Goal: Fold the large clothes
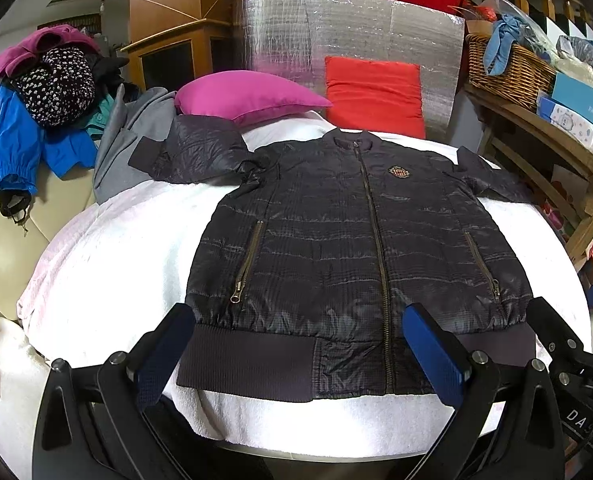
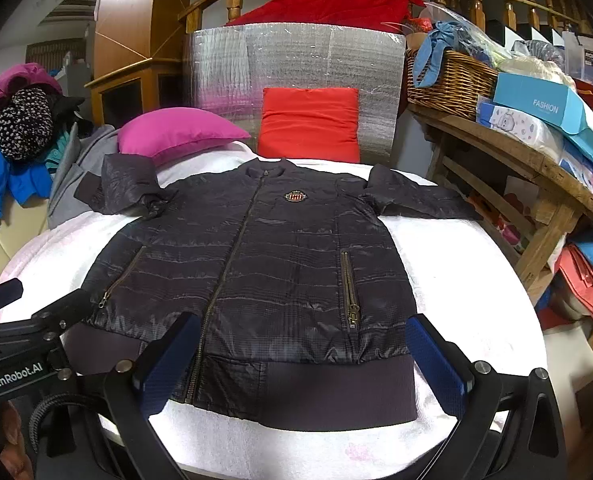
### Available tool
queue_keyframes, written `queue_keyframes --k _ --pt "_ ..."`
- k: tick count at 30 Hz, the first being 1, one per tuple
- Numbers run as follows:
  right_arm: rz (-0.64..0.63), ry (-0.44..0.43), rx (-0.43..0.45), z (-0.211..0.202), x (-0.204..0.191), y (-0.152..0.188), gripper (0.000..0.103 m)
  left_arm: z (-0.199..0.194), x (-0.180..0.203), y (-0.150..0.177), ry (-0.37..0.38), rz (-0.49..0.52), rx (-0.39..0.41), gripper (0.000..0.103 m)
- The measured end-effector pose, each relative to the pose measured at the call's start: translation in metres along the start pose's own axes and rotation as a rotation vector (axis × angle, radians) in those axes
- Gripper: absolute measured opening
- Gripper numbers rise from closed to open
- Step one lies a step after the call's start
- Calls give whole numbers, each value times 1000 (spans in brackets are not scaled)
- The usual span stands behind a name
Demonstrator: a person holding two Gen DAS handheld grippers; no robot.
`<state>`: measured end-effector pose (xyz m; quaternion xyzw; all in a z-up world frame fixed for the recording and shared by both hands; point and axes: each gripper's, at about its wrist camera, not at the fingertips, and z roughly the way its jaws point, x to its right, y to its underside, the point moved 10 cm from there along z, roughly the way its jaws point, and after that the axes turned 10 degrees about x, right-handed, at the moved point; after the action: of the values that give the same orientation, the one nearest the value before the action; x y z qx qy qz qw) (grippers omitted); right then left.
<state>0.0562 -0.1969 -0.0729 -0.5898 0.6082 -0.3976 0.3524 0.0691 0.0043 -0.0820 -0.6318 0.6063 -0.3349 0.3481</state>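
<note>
Grippers hover low at the jacket's hem: we see the left gripper (image 1: 298, 342) and right gripper (image 2: 302, 350) both spread wide, grasping nothing. The dark jacket (image 1: 348, 232) lies flat, zipped, straight ahead on the white blanket (image 1: 128, 248). Beyond it, 2 cushions: magenta (image 1: 244, 96) and red (image 1: 372, 96).

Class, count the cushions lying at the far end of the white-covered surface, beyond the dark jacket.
2: a magenta cushion at far left, lying flat, and a red cushion right of it, propped upright behind the jacket collar. None seems hidden.
</note>
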Motion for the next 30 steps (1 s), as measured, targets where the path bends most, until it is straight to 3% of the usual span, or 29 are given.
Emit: queue_keyframes --k 30 --pt "1 9 3 -1 2 0 103 -1 3 1 6 8 -4 103"
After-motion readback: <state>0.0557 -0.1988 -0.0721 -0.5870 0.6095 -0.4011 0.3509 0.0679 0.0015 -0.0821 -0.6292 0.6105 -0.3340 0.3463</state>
